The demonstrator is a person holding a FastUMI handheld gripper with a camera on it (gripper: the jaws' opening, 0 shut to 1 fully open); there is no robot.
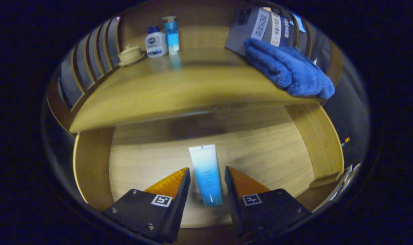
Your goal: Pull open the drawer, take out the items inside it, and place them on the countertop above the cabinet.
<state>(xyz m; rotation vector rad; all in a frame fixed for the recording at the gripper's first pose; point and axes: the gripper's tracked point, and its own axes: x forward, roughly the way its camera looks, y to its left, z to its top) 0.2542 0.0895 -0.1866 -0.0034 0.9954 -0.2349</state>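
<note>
I hold the gripper (pixel 207 178) spread over the open drawer (pixel 91 170), its fingers flanking but not touching the tube (pixel 205 173), which lies mid-floor, long axis running straight ahead between them.

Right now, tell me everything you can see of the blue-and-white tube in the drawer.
The soft plastic squeeze tube, white fading to blue, lies flat on the open wooden drawer's floor. Its blue cap end points toward the gripper, its flat crimped end toward the cabinet. It sits between the open jaws, neither visibly touching it. Small print, unreadable.
</note>
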